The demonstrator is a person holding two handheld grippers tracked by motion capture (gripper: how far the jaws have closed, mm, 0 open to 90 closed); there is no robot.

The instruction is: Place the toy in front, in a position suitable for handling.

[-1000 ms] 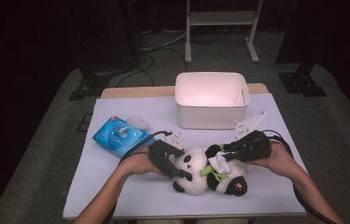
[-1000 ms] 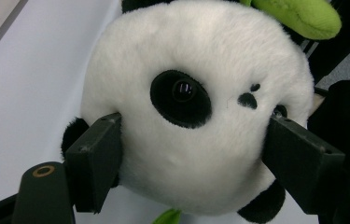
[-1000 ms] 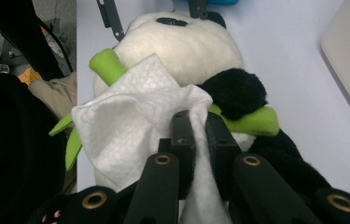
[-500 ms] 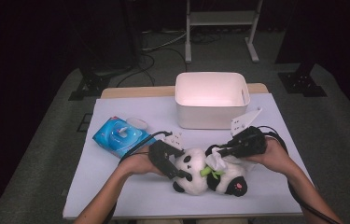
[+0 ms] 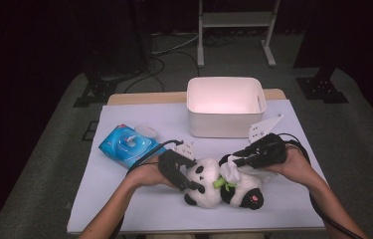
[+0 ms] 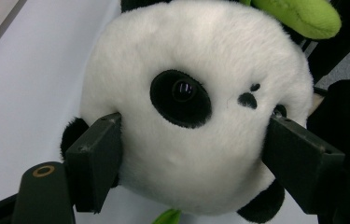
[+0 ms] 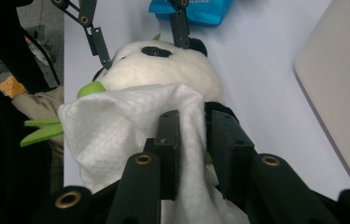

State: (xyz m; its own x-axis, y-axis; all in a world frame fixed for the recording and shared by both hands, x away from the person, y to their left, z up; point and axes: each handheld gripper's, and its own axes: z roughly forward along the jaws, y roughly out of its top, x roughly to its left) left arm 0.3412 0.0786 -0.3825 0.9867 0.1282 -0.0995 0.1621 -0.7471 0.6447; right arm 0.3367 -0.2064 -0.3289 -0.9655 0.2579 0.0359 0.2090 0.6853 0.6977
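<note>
Work in hand: wiping a plush panda (image 5: pixel 209 186) with a white wipe (image 5: pixel 234 170); one gripper steadies the toy, the other works the cloth.

Left gripper (image 6: pixel 186 154): its fingers (image 6: pixel 93 163) press on both sides of the panda's white head, denting the fur, so they are clamped on the toy. I judge this grip is there to keep the soft toy from sliding on the desk (image 5: pixel 139 209) under the cloth.

Right gripper (image 7: pixel 193 140): its fingers (image 7: pixel 168 140) stand a little apart with the wipe between them. The cloth drapes over the left finger and fills the gap, and the jaws have just been opening. The right finger seems to stand clear of the cloth, so the pinch reads as let go, though the fold hides the pads.

Wipe: bunched just ahead of the right fingers, lying over the panda's back and neck, touching the fur, apparently left resting there for the next rub.

Panda: between the two grippers, lying on the desk, head in the left fingers, body toward the right ones. A green leaf (image 7: pixel 91 88) pokes out beside the wipe.

Blue pack (image 5: pixel 130 145): beyond and outward of the left fingers, flat on the desk, apart from the toy; probably the source of the wipes, kept within reach.

White bin (image 5: pixel 226 127): farthest off, beyond both grippers at the back of the desk, open at the top, its inside bare as far as can be seen; likely for finished items or used cloths.
</note>
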